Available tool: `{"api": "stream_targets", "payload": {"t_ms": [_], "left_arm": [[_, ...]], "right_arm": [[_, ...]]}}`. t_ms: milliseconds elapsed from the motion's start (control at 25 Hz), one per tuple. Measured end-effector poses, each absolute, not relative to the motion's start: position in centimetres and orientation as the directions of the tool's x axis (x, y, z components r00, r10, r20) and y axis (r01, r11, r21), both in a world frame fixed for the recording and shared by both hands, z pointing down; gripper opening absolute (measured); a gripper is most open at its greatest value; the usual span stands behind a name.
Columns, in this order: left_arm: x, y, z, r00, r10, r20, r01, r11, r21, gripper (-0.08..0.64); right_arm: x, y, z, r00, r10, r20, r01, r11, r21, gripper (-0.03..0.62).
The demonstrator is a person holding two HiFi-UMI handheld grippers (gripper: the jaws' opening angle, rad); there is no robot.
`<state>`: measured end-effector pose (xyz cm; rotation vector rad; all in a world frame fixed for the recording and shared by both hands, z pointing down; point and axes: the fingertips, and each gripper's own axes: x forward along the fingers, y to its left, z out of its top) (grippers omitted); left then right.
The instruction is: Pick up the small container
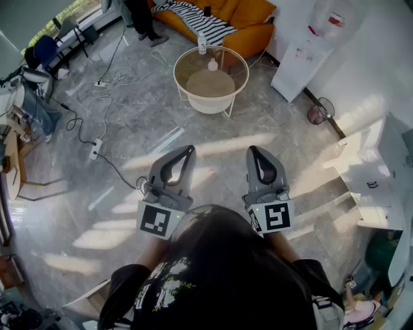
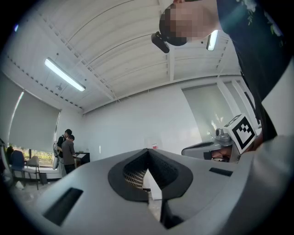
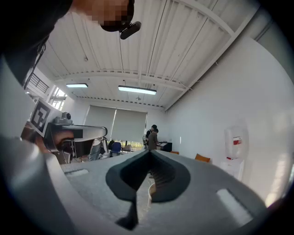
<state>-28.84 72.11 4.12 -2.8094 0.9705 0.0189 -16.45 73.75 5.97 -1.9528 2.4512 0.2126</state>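
- Two hand-held tools, the left gripper (image 1: 189,149) and the right gripper (image 1: 253,149), point level toward the round table (image 1: 175,76), well short of it.
- Both have their jaws closed tip to tip on nothing (only the room shows beyond them).
- The small container (image 1: 212,64) stands on the table's glass top, near a bottle (image 1: 202,44) at its far rim.

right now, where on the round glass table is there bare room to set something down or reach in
The round glass-topped table's near half and sides are bare, between its white rim and the small white container near centre. The back edge is crowded: a tall bottle stands there, close to the orange sofa.
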Motion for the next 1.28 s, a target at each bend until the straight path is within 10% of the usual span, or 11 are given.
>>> {"api": "stream_targets", "payload": {"t_ms": [1280], "left_arm": [[-20.5, 73.1, 7.4, 0.725, -0.688, -0.029, -0.687, -0.721, -0.089, 0.003]], "right_arm": [[-10.2, 74.0, 9.9, -0.280, -0.960, -0.008, -0.956, 0.278, 0.096, -0.005]]}}
